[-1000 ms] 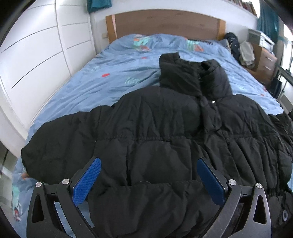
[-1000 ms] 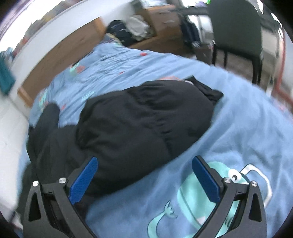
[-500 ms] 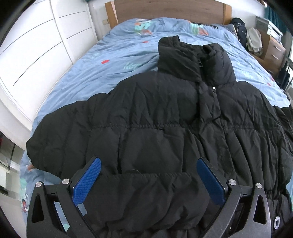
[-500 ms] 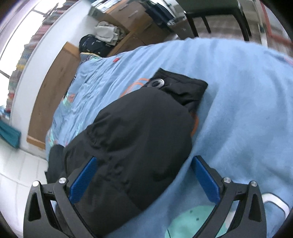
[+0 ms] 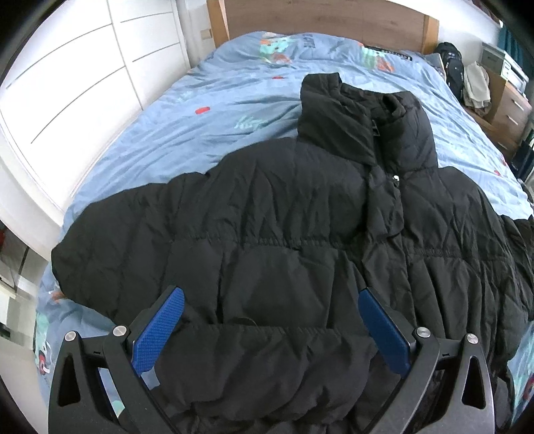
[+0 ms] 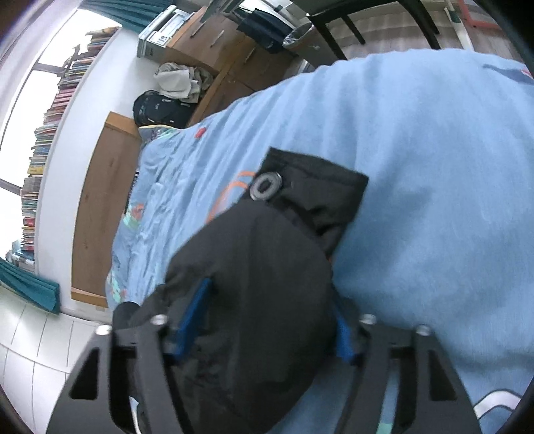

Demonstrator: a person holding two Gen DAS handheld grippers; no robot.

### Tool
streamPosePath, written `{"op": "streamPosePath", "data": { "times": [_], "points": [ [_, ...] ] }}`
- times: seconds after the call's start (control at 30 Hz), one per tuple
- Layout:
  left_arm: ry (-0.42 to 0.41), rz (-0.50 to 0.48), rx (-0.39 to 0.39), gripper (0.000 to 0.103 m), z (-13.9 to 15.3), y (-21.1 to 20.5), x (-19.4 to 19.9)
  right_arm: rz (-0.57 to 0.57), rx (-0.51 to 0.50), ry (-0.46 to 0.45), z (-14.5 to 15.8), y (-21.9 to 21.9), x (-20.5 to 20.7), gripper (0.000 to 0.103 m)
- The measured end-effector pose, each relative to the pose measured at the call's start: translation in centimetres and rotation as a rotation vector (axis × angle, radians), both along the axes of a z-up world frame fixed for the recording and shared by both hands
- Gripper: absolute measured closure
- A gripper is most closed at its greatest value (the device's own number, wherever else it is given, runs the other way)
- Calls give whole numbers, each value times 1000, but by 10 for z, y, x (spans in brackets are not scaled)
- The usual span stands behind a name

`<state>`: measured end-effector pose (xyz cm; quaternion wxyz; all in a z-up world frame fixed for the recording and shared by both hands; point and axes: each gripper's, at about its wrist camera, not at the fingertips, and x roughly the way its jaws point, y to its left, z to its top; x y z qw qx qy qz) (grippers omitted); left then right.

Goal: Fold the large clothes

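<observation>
A large black puffer jacket (image 5: 300, 240) lies front up on a blue bed cover (image 5: 200, 110), collar toward the headboard. My left gripper (image 5: 270, 307) is open just above the jacket's lower front, with fabric between its blue fingers (image 5: 160, 330). In the right wrist view the jacket's sleeve (image 6: 260, 283) with a metal snap on its cuff (image 6: 267, 185) lies on the cover. My right gripper (image 6: 270, 320) has narrowed around the sleeve, with its blue fingers (image 6: 192, 320) pressing the fabric on both sides.
White wardrobe doors (image 5: 66, 93) run along the bed's left side. A wooden headboard (image 5: 320, 20) is at the far end. A wooden dresser (image 5: 507, 100) with clothes and a dark bag stands on the right. A chair (image 6: 367, 20) stands past the bed's edge.
My right gripper moved forward over the sleeve and closed from wide open onto it. My left gripper moved forward over the jacket and stayed open.
</observation>
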<state>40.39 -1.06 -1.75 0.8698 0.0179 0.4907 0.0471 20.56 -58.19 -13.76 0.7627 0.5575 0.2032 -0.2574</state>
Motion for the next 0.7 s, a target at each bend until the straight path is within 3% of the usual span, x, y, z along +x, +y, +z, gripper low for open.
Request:
{"op": "streamPosePath", "data": {
  "times": [0.2,0.3,0.4,0.7],
  "points": [
    [17,5,-14,1,0,4,-2,44,-2,16,9,-3,16,65],
    [13,9,-18,1,5,9,-5,47,16,40,8,-4,23,82],
    [0,20,-17,1,13,18,-7,54,-7,41,21,0,24,91],
    [-23,50,-73,3,42,51,-13,135,-146,19,101,33,37,94]
  ]
}}
